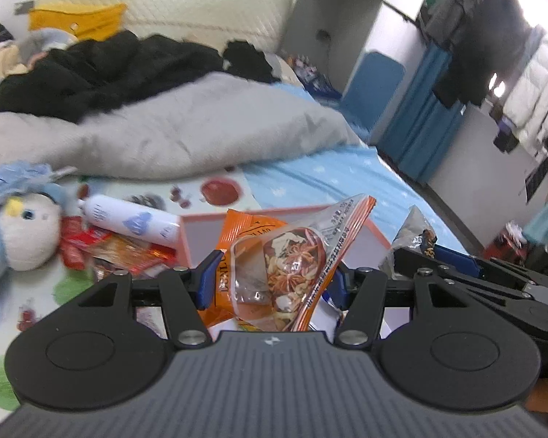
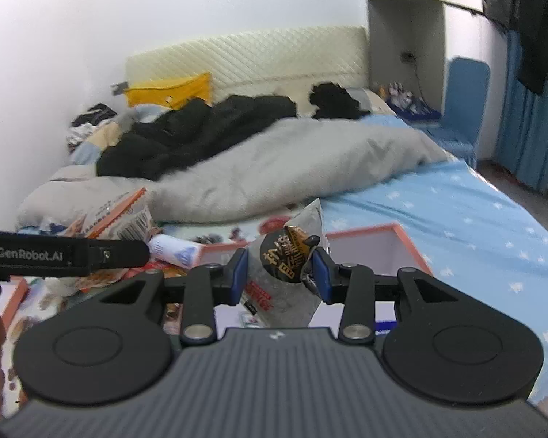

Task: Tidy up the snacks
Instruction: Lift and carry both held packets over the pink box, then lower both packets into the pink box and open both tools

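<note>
My left gripper (image 1: 274, 279) is shut on an orange-edged clear snack bag of mixed nuts (image 1: 292, 259), held over a pink-rimmed white box (image 1: 378, 235). An orange packet (image 1: 243, 235) stands behind it in the box. My right gripper (image 2: 279, 273) is shut on a grey snack bag with a black and gold label (image 2: 292, 252), held over the same box (image 2: 409, 242). The right gripper (image 1: 493, 273) with its bag (image 1: 416, 233) shows at the right in the left wrist view. The left gripper's arm (image 2: 54, 253) and its bag (image 2: 117, 215) show at the left in the right wrist view.
A white tube (image 1: 128, 219), red and orange packets (image 1: 109, 250) and a blue plush bird (image 1: 18, 233) lie on a patterned mat left of the box. A grey duvet (image 1: 182, 135) and black clothes (image 1: 102, 69) cover the bed behind. Blue sheet (image 2: 475, 226) lies to the right.
</note>
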`<move>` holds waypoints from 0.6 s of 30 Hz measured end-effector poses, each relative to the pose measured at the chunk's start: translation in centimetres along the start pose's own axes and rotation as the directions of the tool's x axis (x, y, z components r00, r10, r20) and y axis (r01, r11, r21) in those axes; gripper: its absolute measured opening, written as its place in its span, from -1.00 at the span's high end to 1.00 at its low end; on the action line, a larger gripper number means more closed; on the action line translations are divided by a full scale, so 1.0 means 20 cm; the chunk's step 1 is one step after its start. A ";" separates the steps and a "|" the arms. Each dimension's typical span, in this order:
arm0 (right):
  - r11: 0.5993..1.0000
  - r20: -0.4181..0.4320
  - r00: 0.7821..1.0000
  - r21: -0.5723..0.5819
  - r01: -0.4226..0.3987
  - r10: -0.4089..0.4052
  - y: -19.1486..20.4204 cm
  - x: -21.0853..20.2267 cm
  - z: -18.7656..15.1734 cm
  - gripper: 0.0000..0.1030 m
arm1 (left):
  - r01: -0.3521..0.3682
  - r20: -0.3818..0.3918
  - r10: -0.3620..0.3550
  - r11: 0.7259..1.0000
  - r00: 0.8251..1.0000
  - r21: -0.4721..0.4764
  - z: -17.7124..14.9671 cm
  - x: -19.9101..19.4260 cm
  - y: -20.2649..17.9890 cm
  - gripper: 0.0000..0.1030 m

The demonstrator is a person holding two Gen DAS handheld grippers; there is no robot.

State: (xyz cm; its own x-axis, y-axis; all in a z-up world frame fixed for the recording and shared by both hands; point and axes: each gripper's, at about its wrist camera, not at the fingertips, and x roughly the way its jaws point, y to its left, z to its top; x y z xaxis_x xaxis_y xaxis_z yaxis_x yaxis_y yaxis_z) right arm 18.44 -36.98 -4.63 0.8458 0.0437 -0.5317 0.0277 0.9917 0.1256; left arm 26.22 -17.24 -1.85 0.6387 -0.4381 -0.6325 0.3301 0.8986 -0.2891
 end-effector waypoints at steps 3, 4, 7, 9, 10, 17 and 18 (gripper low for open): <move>1.000 -0.039 0.999 0.010 0.016 -0.015 -0.07 0.08 -0.03 0.20 | 0.008 -0.043 -0.008 1.000 0.999 0.005 -0.01 0.14 -0.04 -0.23; 1.000 -0.054 0.998 0.011 0.021 -0.021 -0.09 0.11 -0.05 0.20 | 0.009 -0.059 -0.009 1.000 0.998 0.003 -0.02 0.19 -0.04 -0.23; 0.999 -0.109 0.994 0.021 0.033 -0.030 -0.15 0.19 -0.11 0.19 | 0.010 -0.106 -0.009 1.000 0.994 0.012 -0.04 0.34 -0.06 -0.23; 0.998 -0.143 0.989 0.036 0.043 -0.037 -0.19 0.25 -0.15 0.19 | 0.002 -0.129 0.002 0.999 0.992 0.036 -0.05 0.43 -0.06 -0.23; 0.998 -0.160 0.986 0.039 0.051 -0.044 -0.21 0.28 -0.18 0.19 | 0.000 -0.143 0.005 0.999 0.990 0.036 -0.05 0.48 -0.07 -0.23; 0.996 -0.245 0.968 0.054 0.068 -0.053 -0.27 0.43 -0.29 0.17 | 0.014 -0.213 -0.004 0.999 0.977 0.043 -0.08 0.72 -0.07 -0.23; 0.996 -0.252 0.966 0.054 0.071 -0.055 -0.27 0.44 -0.30 0.17 | 0.020 -0.215 -0.009 0.999 0.977 0.045 -0.08 0.74 -0.07 -0.24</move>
State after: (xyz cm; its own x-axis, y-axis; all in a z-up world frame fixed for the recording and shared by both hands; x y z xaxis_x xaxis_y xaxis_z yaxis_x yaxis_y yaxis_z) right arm 22.64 -41.30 -15.02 0.6810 0.0179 -0.7320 0.1166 0.9843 0.1326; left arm 33.99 -24.90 -11.97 0.4711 -0.4311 -0.7695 0.3733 0.8879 -0.2689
